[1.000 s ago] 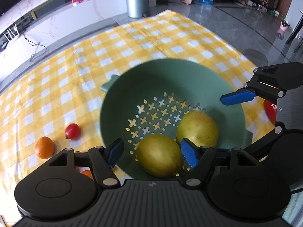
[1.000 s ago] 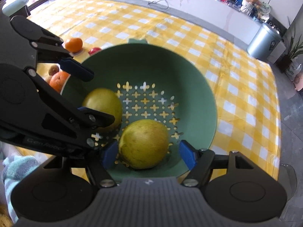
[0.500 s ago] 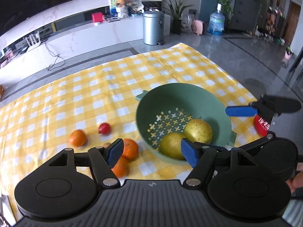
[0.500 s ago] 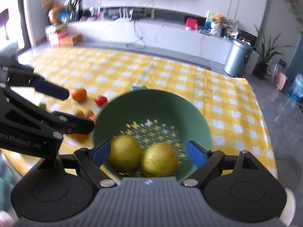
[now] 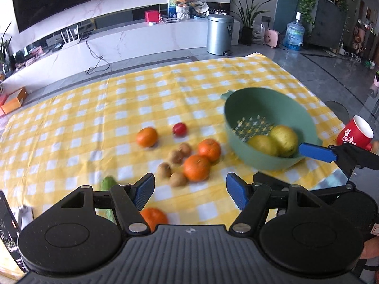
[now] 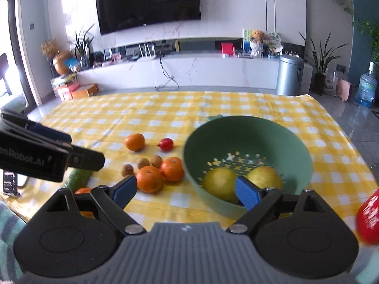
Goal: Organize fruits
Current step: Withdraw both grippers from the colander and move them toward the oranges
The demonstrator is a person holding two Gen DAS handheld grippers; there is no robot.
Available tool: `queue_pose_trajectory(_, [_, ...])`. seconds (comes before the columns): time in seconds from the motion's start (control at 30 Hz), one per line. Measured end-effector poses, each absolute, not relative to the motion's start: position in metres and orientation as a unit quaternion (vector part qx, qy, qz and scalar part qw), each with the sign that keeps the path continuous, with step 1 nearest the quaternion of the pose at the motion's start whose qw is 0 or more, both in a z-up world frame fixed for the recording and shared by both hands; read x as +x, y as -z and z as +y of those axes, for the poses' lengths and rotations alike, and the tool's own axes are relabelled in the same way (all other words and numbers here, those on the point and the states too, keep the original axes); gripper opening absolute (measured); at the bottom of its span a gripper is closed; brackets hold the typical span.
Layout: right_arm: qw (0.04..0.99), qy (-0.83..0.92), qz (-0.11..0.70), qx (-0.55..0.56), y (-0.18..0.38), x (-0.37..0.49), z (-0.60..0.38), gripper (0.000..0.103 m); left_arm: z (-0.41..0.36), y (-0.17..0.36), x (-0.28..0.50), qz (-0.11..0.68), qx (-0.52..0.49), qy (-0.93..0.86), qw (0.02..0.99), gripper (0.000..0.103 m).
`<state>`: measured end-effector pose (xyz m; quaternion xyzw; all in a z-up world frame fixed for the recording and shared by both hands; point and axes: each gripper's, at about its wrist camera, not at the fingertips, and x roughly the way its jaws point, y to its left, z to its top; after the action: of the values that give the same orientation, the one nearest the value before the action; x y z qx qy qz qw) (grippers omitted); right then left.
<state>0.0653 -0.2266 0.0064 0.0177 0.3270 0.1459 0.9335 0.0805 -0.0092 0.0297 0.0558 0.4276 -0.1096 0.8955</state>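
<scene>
Half hidden behind left gripper (image 5: 190, 189), spread wide: one orange (image 5: 154, 217). Inside green bowl (image 6: 296, 142): two pears (image 6: 221, 182). Right gripper (image 6: 186, 188) also wide, empty.

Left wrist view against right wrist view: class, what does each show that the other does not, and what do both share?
Only the left wrist view shows the red mug's white rim and four kiwis. Only the right shows the television whole. Both show the green colander holding two yellow pears, the oranges and both open hand-held grippers, left and right.
</scene>
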Motion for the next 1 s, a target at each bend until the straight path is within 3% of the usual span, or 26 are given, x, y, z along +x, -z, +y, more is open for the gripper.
queue_pose_trajectory(0.23, [0.938, -0.161, 0.306, 0.008, 0.006, 0.055, -0.204, 0.083, 0.024, -0.011, 0.078, 0.444, 0.043, 0.114, 0.888, 0.074])
queue_pose_trajectory(0.53, [0.925, -0.190, 0.326, -0.037, 0.030, 0.066, -0.177, 0.053, 0.030, 0.020, 0.089, 0.488, 0.038, 0.140, 0.861, 0.062])
queue_pose_trajectory(1.0, [0.915, -0.204, 0.348, -0.029, 0.053, 0.085, -0.172, 0.052, 0.023, 0.047, 0.097, 0.510, 0.110, 0.108, 0.846, 0.066])
